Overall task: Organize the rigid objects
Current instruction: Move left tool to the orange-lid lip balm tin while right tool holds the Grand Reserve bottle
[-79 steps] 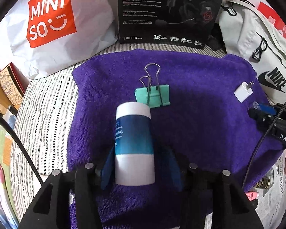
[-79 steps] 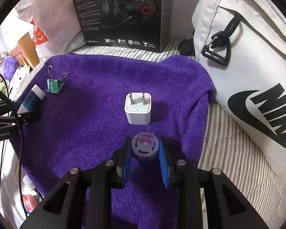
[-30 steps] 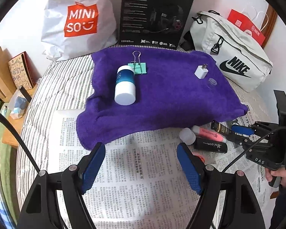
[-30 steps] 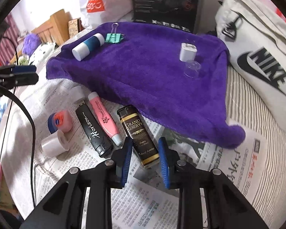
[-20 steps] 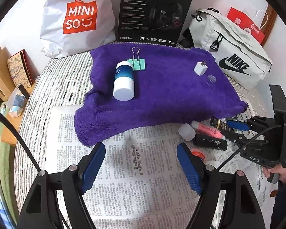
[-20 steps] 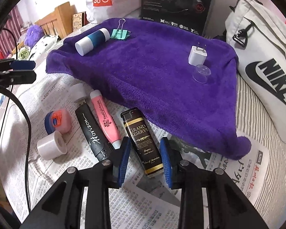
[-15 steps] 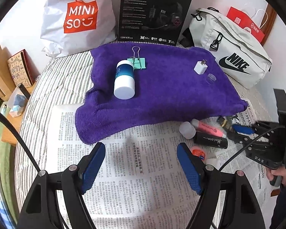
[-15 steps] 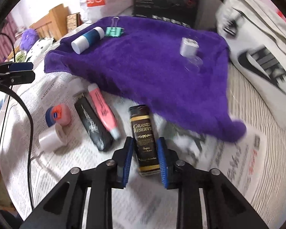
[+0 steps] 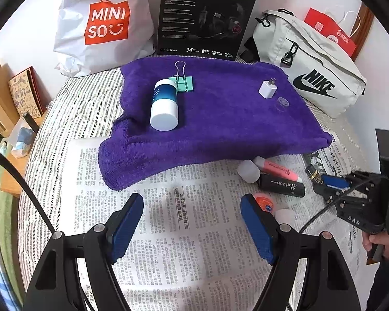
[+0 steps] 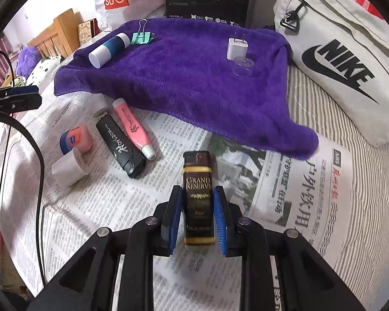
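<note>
**Picking up the brown lighter**

The right tongs (image 10: 197, 216) are clamped on the brown lighter (image 10: 197, 194), near on the newspaper (image 10: 285, 194). The left tongs (image 9: 192, 223) are wide apart and hold nothing. Next, I think, lift it and carry it far to the purple towel (image 10: 194, 77).

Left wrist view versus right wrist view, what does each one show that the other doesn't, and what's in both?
Only the left wrist view shows the red paper bag behind the Nike bag, and the person's hand holding the right gripper.

Only the right wrist view shows that gripper's pads clamped on the Grand Reserve lighter, and the purple plush toy.

Both show the purple towel carrying the blue-and-white bottle, green binder clip, white charger plug and clear cap.
</note>
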Motion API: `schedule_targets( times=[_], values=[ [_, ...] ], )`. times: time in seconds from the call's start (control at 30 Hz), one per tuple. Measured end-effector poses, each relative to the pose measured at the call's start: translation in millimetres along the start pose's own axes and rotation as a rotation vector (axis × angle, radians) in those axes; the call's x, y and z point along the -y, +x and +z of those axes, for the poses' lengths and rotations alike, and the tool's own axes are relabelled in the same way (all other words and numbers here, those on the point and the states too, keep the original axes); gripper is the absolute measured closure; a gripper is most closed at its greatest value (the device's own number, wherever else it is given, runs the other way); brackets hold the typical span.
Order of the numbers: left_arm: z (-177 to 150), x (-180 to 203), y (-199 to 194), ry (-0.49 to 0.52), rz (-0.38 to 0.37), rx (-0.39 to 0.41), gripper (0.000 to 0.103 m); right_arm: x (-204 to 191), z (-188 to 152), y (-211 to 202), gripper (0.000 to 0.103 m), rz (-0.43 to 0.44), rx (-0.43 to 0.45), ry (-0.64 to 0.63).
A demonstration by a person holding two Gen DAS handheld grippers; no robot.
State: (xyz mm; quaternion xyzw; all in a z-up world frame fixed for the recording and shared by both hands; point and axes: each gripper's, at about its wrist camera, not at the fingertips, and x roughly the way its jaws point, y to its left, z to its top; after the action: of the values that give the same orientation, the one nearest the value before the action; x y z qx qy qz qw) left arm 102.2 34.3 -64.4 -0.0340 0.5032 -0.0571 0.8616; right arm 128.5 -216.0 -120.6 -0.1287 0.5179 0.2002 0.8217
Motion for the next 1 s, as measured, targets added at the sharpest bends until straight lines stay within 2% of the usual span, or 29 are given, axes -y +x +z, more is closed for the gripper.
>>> schedule_targets(
  times=[0.17, 0.87, 1.0],
  values=[
    [-1.0, -1.9, 2.7, -0.014, -0.005, -0.007, 0.027, -2.5, -1.6, -0.8, 0.078, -0.016, 0.007, -0.026],
    [-4.5, -1.9, 8.6, -0.023, -0.016, -0.018, 0.027, -1.1, -2.9, -2.2, 0.08, -0.01, -0.016, -0.002],
    [-4.4, -2.2, 9.0, -0.028, -0.018, -0.005, 0.027, -2.0, -4.5, -2.1, 0.08, -0.014, 0.002, 0.004]
  ],
)
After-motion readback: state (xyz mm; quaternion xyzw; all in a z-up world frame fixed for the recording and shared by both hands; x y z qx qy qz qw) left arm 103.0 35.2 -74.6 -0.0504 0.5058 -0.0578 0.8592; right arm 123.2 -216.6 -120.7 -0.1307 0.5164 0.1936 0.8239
